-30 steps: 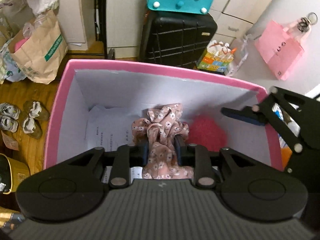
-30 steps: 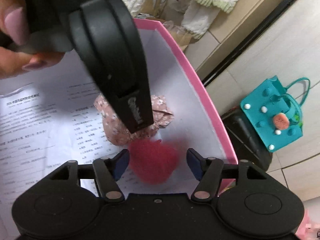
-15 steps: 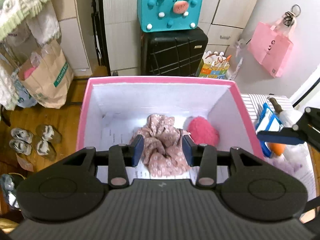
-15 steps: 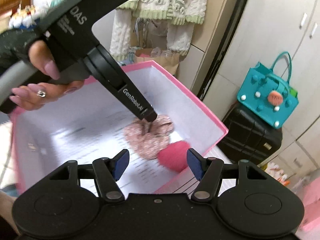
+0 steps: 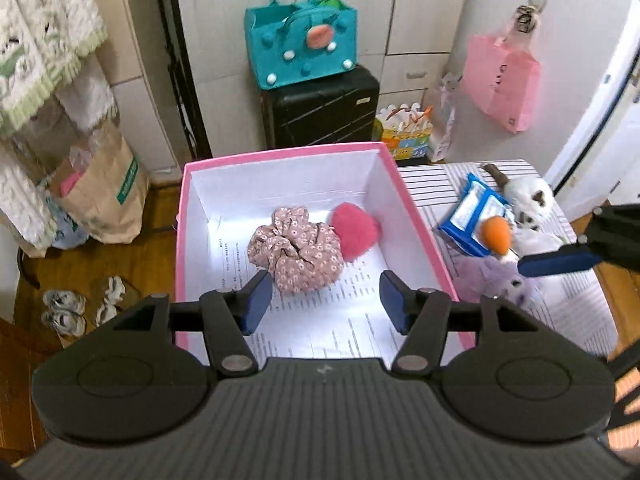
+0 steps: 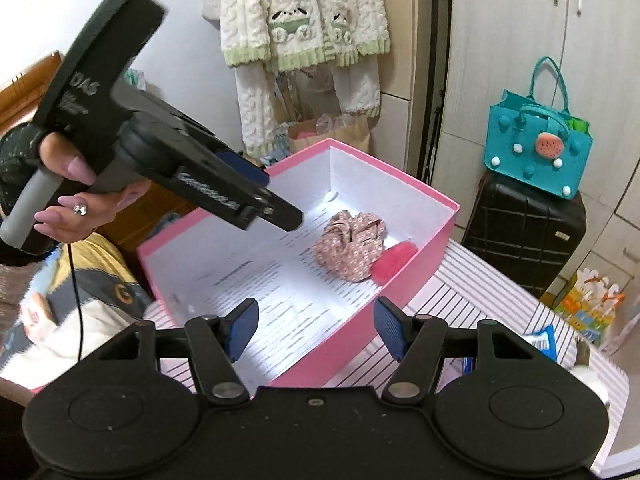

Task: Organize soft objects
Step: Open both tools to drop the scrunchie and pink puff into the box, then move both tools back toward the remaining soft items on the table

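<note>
Floral pink fabric scrunchie [image 5: 295, 249] and fuzzy pink pom [image 5: 355, 231] already sit in the pink cardboard box [image 5: 425, 229]; plush toys [image 5: 525, 205] on the striped table [image 5: 424, 178] still wait. Left gripper [image 5: 326, 300] jaws opening, empty; right gripper [image 6: 316, 328] jaws spread, empty.

Pink pouf [image 6: 394, 261] half hidden behind the box wall [image 6: 416, 276].

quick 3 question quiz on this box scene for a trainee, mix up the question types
1. True or false: the floral scrunchie lies inside the pink box.
2. What touches the scrunchie's side? A) pink pompom B) orange toy C) blue packet
3. Fill in: nothing is between the fingers of the left tool or the right tool; both are ____.

Key: 1 true; 2 A; 3 empty. The left tool's jaws are opening.
</note>
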`<action>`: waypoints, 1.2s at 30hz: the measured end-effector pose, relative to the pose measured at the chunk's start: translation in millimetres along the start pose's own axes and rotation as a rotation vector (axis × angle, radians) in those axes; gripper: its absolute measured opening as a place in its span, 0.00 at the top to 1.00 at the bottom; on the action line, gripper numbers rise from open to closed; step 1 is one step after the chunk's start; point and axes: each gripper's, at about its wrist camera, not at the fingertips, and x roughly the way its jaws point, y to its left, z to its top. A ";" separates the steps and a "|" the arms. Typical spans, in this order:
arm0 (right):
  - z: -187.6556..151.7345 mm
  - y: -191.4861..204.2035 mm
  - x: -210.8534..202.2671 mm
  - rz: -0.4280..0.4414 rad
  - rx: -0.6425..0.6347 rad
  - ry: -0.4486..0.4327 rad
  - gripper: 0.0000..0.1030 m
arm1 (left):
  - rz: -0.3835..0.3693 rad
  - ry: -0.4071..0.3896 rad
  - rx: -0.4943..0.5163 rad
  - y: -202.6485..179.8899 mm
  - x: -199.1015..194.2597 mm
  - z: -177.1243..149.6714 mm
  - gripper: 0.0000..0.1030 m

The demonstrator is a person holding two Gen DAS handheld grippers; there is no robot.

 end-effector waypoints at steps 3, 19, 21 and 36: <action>-6.3 1.6 -17.2 0.018 0.020 -0.020 0.34 | -0.010 -0.023 0.020 -2.9 -23.8 -8.6 0.35; -78.2 7.0 -97.6 -0.013 0.071 -0.101 0.33 | -0.029 -0.183 0.095 -40.7 -111.8 -71.0 0.18; -88.8 8.4 -101.9 -0.027 0.075 -0.093 0.33 | -0.042 -0.187 0.112 -50.6 -114.2 -77.5 0.18; -178.0 -11.7 -76.5 -0.088 0.178 -0.057 0.32 | -0.205 -0.168 0.269 -146.2 -62.9 -122.5 0.16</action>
